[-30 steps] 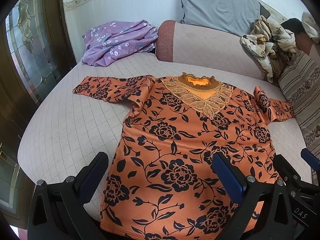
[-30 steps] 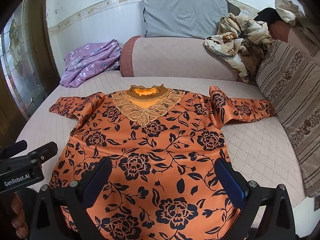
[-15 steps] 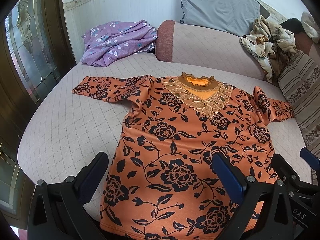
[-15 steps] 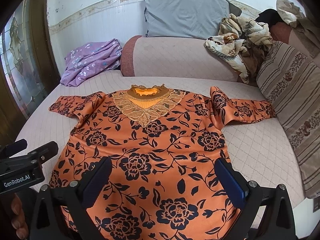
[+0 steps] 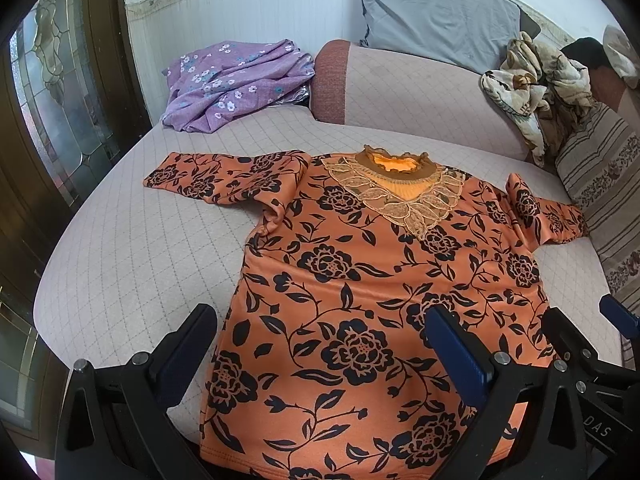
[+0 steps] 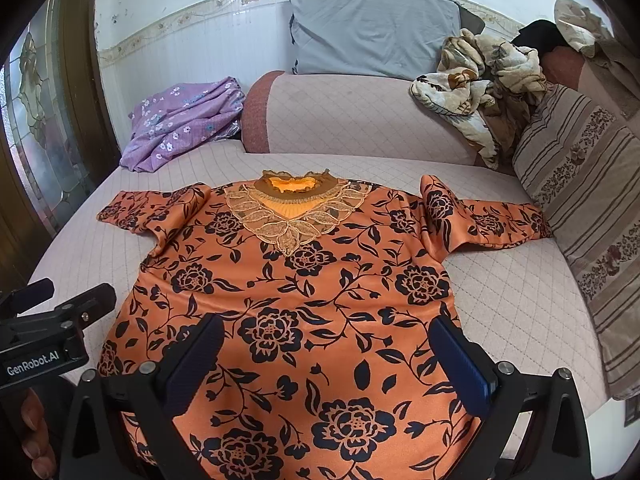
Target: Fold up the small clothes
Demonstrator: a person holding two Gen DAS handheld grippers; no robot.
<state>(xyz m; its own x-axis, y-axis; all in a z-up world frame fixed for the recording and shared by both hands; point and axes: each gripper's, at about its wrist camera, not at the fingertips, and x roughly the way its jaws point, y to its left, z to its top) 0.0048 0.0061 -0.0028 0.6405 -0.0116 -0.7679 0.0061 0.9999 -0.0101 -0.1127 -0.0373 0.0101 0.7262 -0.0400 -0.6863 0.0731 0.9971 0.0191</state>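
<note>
An orange top with black flowers (image 5: 360,300) (image 6: 304,312) lies flat, front up, on the quilted bed, lace collar (image 5: 396,184) at the far end and both sleeves spread out sideways. My left gripper (image 5: 320,320) is open and empty, hovering over the lower left part of the top. My right gripper (image 6: 326,324) is open and empty above the lower middle of the top. The right gripper's side shows at the right edge of the left wrist view (image 5: 576,344); the left gripper shows at the left of the right wrist view (image 6: 60,320).
A purple flowered cloth (image 5: 236,80) lies at the far left of the bed (image 5: 132,264). A bolster (image 5: 420,88), a grey pillow (image 5: 436,12) and a crumpled patterned cloth (image 5: 536,84) are at the back. A striped cushion (image 6: 592,216) lines the right side. A glass door (image 5: 52,120) stands left.
Both views have shifted very slightly; the top and both open grippers stay as they were.
</note>
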